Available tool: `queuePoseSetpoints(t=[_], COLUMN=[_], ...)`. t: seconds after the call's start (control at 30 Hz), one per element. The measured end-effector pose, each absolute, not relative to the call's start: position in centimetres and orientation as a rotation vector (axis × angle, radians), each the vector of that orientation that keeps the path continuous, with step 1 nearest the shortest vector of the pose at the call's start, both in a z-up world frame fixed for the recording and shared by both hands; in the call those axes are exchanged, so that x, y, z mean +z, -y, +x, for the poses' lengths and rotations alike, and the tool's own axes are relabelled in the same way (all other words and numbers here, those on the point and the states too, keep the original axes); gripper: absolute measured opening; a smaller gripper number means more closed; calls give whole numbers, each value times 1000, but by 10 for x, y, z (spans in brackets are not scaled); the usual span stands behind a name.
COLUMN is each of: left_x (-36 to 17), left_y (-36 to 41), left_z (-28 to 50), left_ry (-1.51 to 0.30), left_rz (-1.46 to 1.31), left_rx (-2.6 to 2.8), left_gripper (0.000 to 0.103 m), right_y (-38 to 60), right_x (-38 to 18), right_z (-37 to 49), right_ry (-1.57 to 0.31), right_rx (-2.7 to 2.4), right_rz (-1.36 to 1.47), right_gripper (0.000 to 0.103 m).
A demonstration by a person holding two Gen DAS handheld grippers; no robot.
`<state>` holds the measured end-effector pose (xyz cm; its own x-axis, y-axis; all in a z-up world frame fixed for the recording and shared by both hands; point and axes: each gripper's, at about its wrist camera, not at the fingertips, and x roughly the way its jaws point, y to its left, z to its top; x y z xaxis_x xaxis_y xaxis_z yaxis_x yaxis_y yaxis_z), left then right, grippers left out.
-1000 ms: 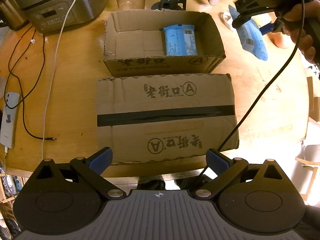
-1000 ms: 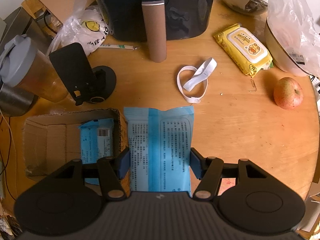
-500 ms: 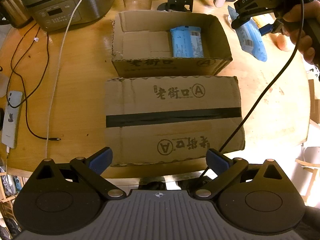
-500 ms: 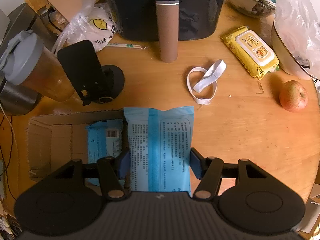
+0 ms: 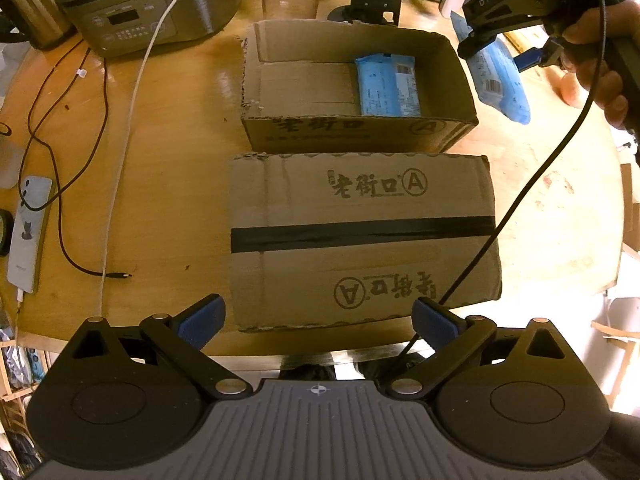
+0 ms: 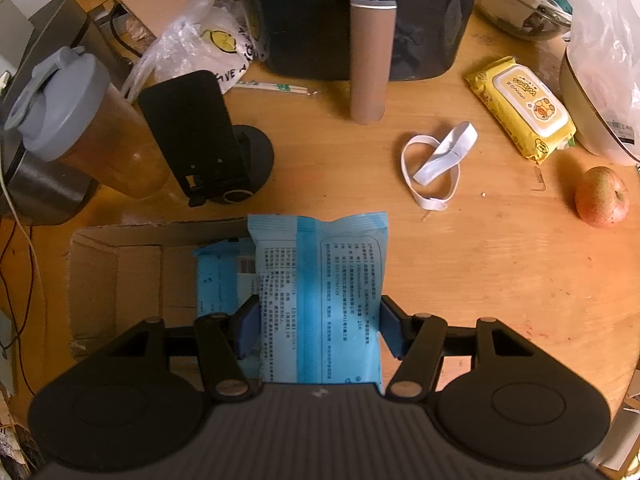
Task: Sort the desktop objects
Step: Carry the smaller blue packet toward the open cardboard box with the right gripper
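Note:
My right gripper (image 6: 318, 326) is shut on a light-blue wipes pack (image 6: 320, 292), its pads pressing the pack's two long sides. The left wrist view shows that pack (image 5: 500, 80) hanging in the air just right of the open cardboard box (image 5: 360, 136), held by a person's hand. A second blue pack (image 5: 386, 84) lies flat inside the box at its right end, also seen as the blue pack in the box (image 6: 216, 276). My left gripper (image 5: 318, 318) hangs open over the table's near edge, above a closed taped carton (image 5: 360, 236), with nothing between its fingers.
A yellow wipes pack (image 6: 522, 106), a white elastic band (image 6: 436, 168), an apple (image 6: 602, 196), a cardboard tube (image 6: 370, 60) and a black phone stand (image 6: 200, 140) lie on the round table. A rice cooker (image 5: 132, 4), cables and a phone (image 5: 28, 236) crowd the left.
My right gripper has carried the blue pack leftward, so it now overlaps the box's right edge. The left view has shifted left a little, so the boxes sit further right.

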<state>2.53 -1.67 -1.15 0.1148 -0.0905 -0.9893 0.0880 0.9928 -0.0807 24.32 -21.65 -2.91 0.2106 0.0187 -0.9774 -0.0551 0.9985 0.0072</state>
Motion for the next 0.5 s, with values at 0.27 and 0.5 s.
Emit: queuePoseSetpoints(t=[0.27,0.5], left_x=[-11,-11], left_y=[8,1], left_z=[24,22], left_ry=[-1448,-1446], left_rz=[-10,-17], left_rx=[-122,-116], left_gripper=[102,102], right_y=[205,196], right_x=[-29,-30], right_z=[242,240], right_ry=[-1356,-1355], right_rx=[67,76], right_rz=[-35,-43], right_gripper=[59,59])
